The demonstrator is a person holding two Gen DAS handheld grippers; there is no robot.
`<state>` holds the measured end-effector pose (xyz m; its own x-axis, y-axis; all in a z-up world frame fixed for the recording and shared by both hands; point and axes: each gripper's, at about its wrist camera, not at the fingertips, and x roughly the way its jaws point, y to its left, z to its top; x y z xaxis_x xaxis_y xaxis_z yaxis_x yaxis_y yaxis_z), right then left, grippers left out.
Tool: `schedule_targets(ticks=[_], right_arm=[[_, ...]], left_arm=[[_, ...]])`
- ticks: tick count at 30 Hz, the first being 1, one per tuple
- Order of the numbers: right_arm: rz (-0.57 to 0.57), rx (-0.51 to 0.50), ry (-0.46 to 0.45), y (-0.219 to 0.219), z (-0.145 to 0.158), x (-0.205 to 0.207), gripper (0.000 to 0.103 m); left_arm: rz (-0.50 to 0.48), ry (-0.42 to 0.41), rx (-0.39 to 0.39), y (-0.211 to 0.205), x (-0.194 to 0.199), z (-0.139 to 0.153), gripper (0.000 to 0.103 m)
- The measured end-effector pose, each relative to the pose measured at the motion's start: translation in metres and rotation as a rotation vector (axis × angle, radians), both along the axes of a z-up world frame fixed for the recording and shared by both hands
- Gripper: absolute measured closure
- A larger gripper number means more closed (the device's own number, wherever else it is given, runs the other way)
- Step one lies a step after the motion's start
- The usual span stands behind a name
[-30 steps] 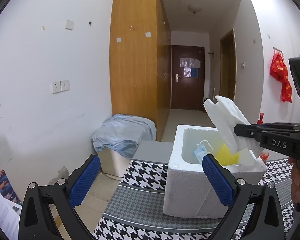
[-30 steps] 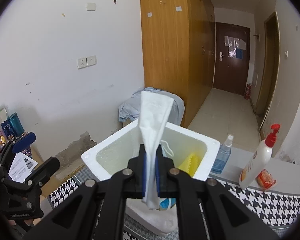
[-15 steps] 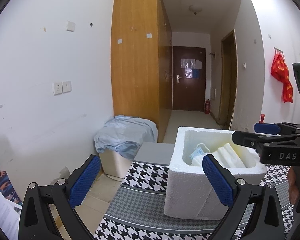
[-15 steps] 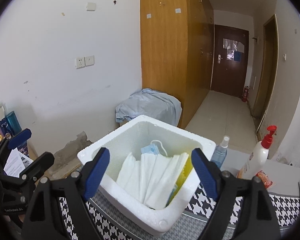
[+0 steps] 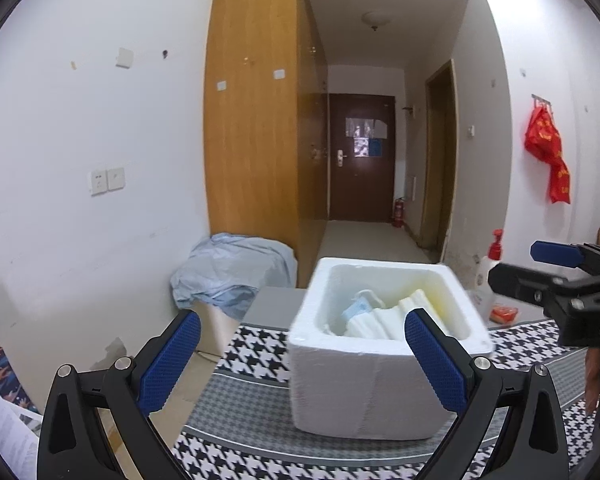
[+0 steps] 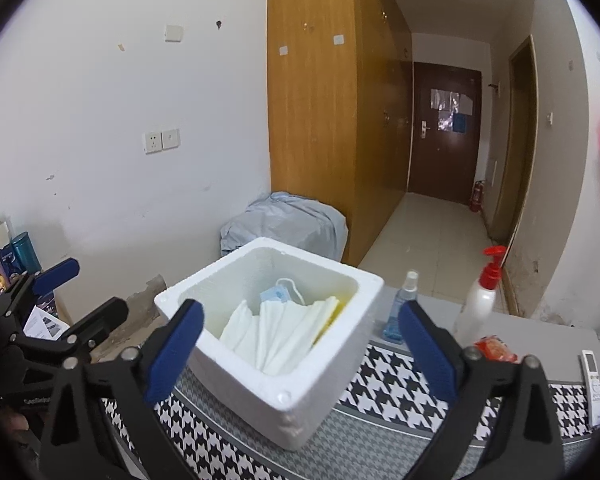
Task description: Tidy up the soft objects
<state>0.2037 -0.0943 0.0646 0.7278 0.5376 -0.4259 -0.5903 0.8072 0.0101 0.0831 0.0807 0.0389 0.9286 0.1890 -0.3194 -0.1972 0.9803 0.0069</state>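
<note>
At the bottom of the right wrist view, the right gripper (image 6: 300, 344) had just opened its blue jaws wide, with nothing between them. Low in the left wrist view, the left gripper (image 5: 302, 360) also stood wide apart and empty. Behind them, mid-frame, the folded white cloth (image 6: 276, 336) lay inside the white foam box (image 6: 300, 412), beside a blue face mask (image 6: 274, 294).

White foam box (image 6: 300, 392), black-and-white houndstooth cloth (image 6: 400, 384), possibly yellow item (image 6: 342, 306) inside.
</note>
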Motion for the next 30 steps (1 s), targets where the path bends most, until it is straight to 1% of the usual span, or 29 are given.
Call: schedule_targets(ticks=[5, 9, 14, 17, 21, 26, 30], right_arm=[[-0.023, 0.007, -0.014, -0.018, 0.002, -0.013, 0.001], [-0.055, 0.014, -0.03, -0.037, 0.004, -0.025, 0.001], [-0.088, 0.016, -0.047, -0.058, 0.002, -0.039, 0.001], [-0.114, 0.005, -0.075, -0.07, -0.003, -0.049, 0.001], [-0.137, 0.029, -0.066, -0.088, -0.008, -0.056, 0.001], [-0.159, 0.047, -0.072, -0.104, -0.01, -0.064, 0.001], [-0.161, 0.067, -0.098, -0.111, -0.013, -0.076, 0.001]], left_arm=[[-0.023, -0.005, 0.023, -0.02, -0.007, 0.005, 0.001], [-0.051, -0.021, 0.015, -0.033, -0.016, 0.009, 0.001], [-0.106, -0.038, 0.025, -0.055, -0.023, 0.012, 0.001], [-0.143, -0.046, 0.031, -0.069, -0.028, 0.01, 0.001], [-0.161, -0.053, 0.013, -0.078, -0.032, 0.009, 0.001], [-0.19, -0.102, 0.001, -0.088, -0.042, 0.012, 0.001], [-0.194, -0.108, -0.004, -0.092, -0.046, 0.009, 0.001]])
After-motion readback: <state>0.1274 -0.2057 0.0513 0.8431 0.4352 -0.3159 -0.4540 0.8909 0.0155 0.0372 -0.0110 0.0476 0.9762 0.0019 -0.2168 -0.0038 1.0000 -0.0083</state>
